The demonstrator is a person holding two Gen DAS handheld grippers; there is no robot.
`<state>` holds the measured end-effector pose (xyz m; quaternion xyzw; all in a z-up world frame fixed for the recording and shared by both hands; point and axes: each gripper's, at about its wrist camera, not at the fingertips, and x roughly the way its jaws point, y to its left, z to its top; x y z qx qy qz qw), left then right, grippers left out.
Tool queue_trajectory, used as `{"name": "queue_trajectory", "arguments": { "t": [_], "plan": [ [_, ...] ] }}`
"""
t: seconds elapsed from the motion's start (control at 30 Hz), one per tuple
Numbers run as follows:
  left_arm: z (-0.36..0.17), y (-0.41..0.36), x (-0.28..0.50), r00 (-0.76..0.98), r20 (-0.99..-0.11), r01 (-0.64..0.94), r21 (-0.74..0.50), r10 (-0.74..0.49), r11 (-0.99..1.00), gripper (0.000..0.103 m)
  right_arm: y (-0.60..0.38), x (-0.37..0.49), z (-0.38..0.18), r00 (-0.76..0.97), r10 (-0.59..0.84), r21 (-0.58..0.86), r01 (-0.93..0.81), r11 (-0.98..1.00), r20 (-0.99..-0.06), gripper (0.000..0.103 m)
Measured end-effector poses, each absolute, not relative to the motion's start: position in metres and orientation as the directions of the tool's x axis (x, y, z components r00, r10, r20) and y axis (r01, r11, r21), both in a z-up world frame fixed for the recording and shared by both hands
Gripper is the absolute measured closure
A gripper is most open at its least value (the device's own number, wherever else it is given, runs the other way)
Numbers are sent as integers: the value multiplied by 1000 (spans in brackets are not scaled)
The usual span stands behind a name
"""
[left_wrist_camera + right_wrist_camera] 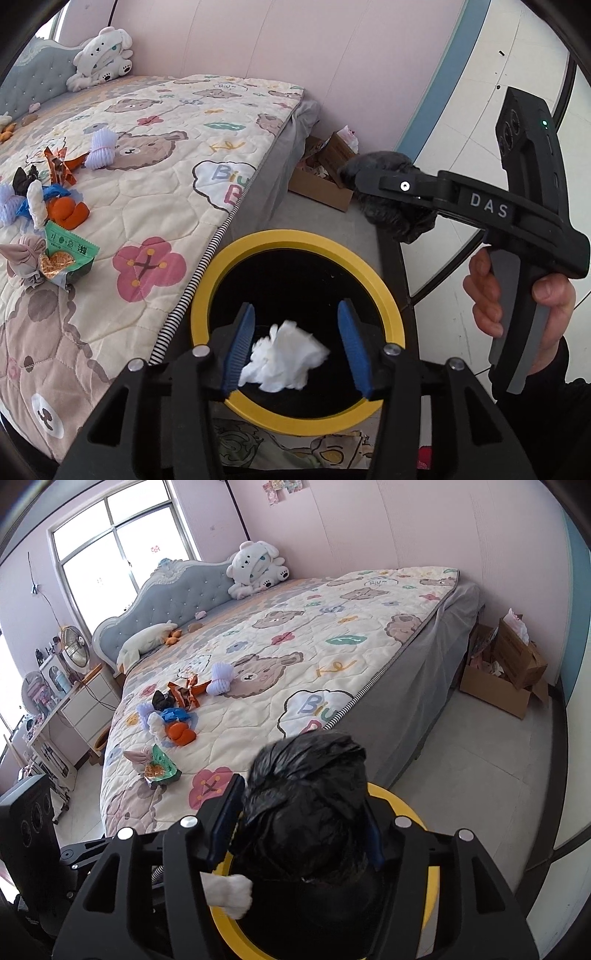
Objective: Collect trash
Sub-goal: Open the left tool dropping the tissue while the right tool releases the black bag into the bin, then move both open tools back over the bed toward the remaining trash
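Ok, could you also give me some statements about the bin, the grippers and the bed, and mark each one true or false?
1. The bin has a yellow rim. True.
2. The white tissue lies on the bed. False: it is between the open fingers of the left gripper, above the bin.
3. A black bag is between the fingers of the right gripper. True.
4. The plush toy lies on the floor. False: it sits on the bed against the headboard.
5. A cardboard box stands on the floor beyond the foot of the bed. True.
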<state>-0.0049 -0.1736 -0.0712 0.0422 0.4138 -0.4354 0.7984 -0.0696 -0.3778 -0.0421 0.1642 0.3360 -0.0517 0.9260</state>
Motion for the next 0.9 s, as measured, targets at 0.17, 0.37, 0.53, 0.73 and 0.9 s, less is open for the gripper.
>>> {"name": "queue_trajectory", "arguments": {
  "t": [0.17, 0.37, 0.53, 0.73, 0.9],
  "plan": [
    [-68, -171, -6, 298, -686, 729, -285, -664, 622, 41, -382, -71, -40, 772, 4, 273, 219, 937, -636, 39],
    [-59, -157, 5, 373, -656, 687, -280, -656, 671, 25, -387, -73, -36, 793, -12, 283, 232, 931, -610, 38],
    [-49, -146, 17, 458, -629, 656, -238, -628, 716, 18, -386, -71, -28, 810, -32, 268, 230, 936, -586, 36],
    [-38, -126, 33, 539, -595, 616, -205, -597, 761, 11, -376, -58, -22, 828, -7, 263, 186, 947, -560, 33],
    [-31, -106, 52, 604, -577, 555, -189, -549, 810, 8, -361, -39, -18, 844, 32, 258, 127, 958, -535, 30]
  ]
}}
